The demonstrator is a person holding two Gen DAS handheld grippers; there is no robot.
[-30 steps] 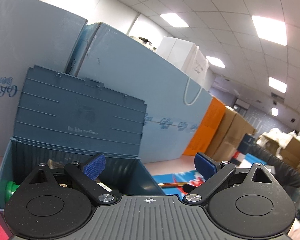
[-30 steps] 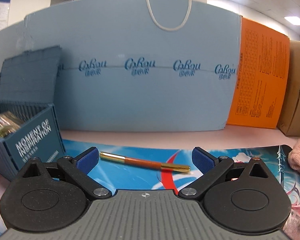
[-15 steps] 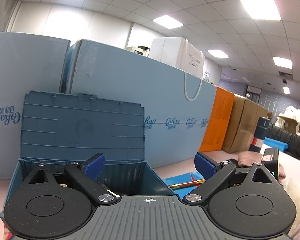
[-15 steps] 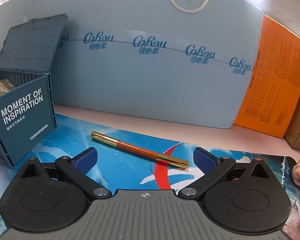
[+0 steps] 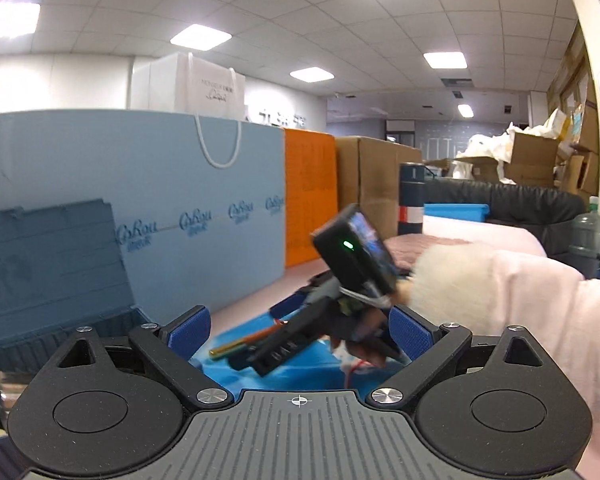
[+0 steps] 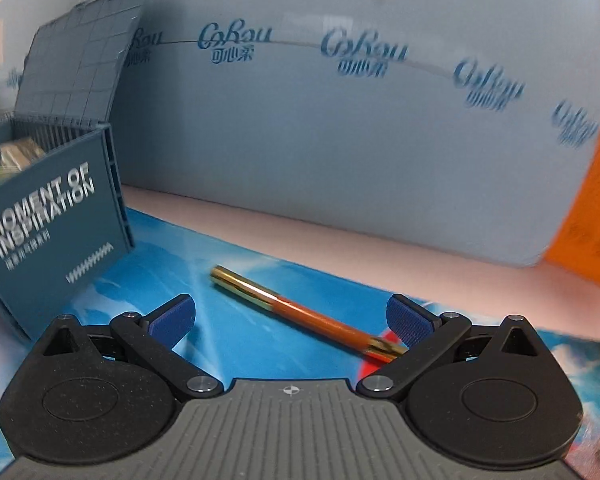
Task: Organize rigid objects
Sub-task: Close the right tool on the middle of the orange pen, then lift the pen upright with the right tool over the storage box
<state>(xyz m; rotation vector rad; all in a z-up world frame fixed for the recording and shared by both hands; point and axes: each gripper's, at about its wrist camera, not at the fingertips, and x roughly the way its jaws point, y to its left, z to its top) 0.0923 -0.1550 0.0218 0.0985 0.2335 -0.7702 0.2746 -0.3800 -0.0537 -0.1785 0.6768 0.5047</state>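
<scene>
The right gripper (image 6: 291, 318) hangs wide open and empty over the pen (image 6: 304, 312), which lies on the mat (image 6: 240, 344) at lower centre. The left gripper (image 5: 300, 330), likewise spread and empty, sits beside the crate (image 6: 56, 216) at left.

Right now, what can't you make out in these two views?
- Box contents: right view shows only a green bit and tan packets; its front wall hides the rest.
- Pen: its near tip sits behind the right tongs' pad; in the left view the right tool covers most of it.
- Mat print: smeared and cut off by the tool body.
</scene>
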